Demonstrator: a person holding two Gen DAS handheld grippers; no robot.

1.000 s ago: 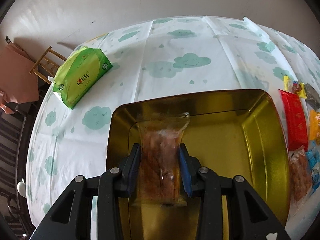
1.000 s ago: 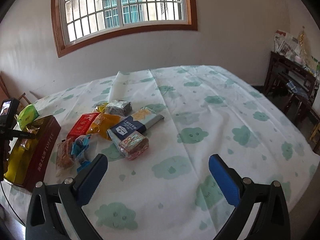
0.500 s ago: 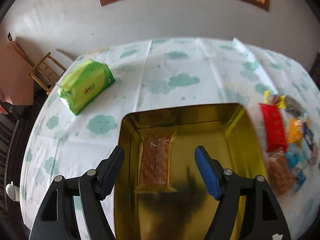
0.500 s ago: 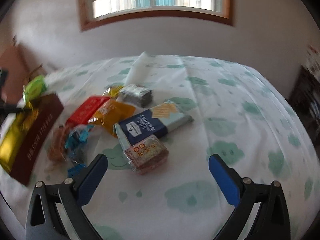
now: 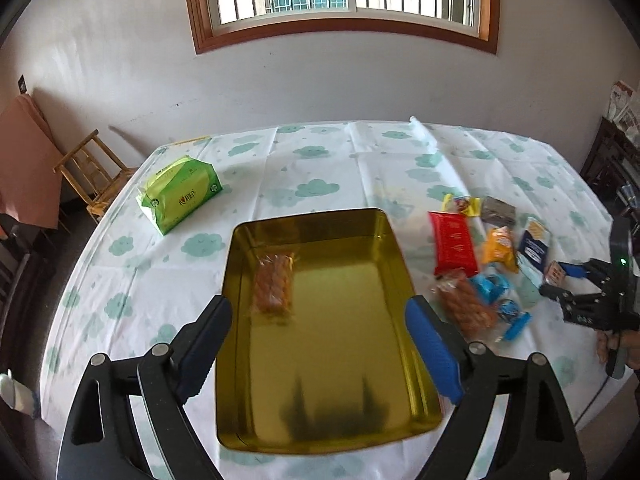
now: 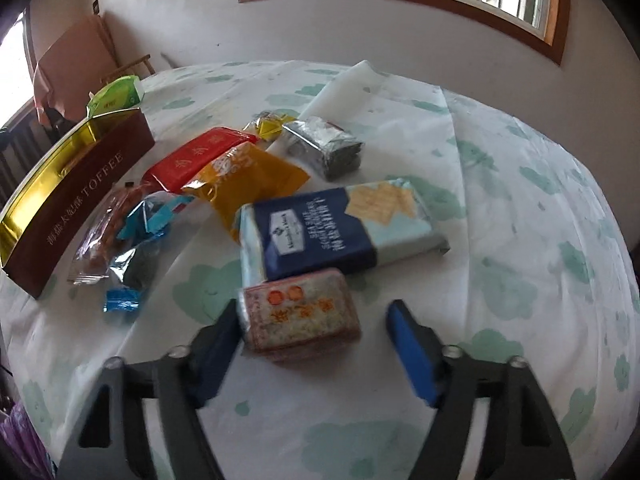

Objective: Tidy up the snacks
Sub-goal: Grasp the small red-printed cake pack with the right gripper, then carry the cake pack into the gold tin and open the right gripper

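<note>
**Tin holds one snack; right jaws straddle the orange block**

Tabletop: round, under a white cloth printed with green clouds. Window on the far wall.

Gold tin: largest item, open, lying flat near the table's front edge. From the right wrist view its outer wall is dark red and lettered TOFFEE.

Green tissue pack: beyond the tin's far left corner, apart from it.

Left gripper: above the tin's near half, jaws wide apart, holding nothing.

Right gripper: low over the cloth, jaws apart, one on each side of the orange-labelled block. The left finger looks to be at the block's edge; contact cannot be confirmed. A clear gap on the right side.

Loose snacks lie in a cluster just right of the tin:
- blue cracker pack, directly behind the orange block, touching it;
- red packet and yellow-orange packet, overlapping;
- silver foil packet, farther back;
- clear bag of brown twists, nearest the tin wall, with small blue-wrapped candies on and beside it;
- small yellow-wrapped sweet, at the rear of the cluster.

Twist snack in clear wrap: inside the tin, flat on the floor, toward the far left.
</note>
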